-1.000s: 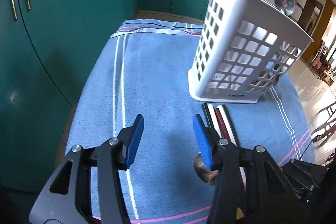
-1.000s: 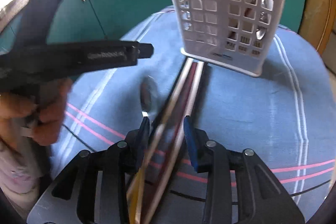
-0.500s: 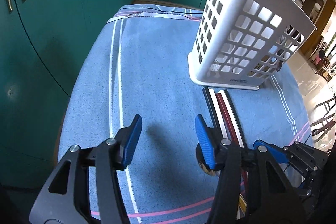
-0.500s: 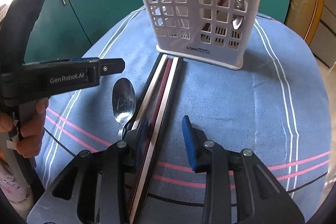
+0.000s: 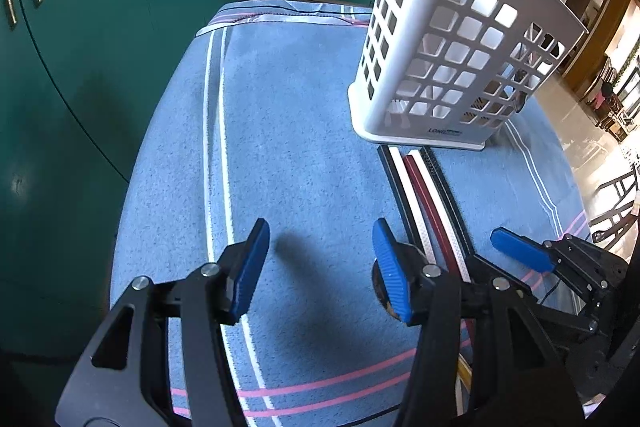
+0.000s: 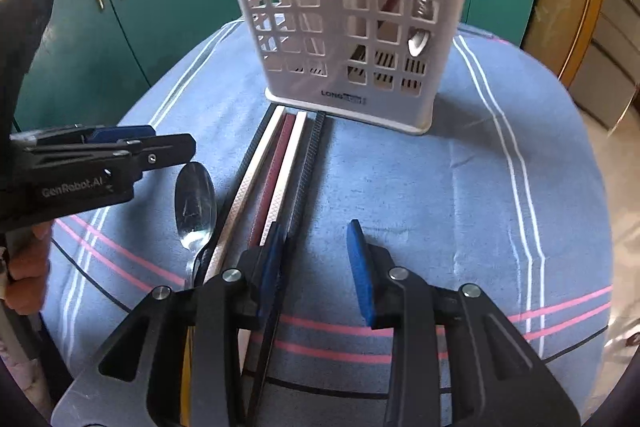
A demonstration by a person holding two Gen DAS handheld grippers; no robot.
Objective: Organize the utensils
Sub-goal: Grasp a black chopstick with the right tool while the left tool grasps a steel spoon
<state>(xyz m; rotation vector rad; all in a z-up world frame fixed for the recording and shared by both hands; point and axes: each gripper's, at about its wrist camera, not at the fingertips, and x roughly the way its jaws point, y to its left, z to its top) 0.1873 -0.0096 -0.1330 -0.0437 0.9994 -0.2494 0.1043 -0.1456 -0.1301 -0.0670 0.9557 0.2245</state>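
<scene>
Tabletop (image 6: 460,187), blue striped cloth; white basket (image 6: 340,7) upright, some utensils inside; chopsticks (image 6: 280,163), stiff, light, slippery, lying bundled before the basket, best pinched mid-shaft; spoon (image 6: 195,203), shiny steel, beside them; right tool (image 6: 314,267) and left tool (image 5: 320,267) both released, empty

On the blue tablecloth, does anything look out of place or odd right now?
Yes. A spoon and a row of chopsticks lie loose on the tablecloth in front of the white basket, which already holds other utensils. Nothing looks spilled or damaged.
</scene>
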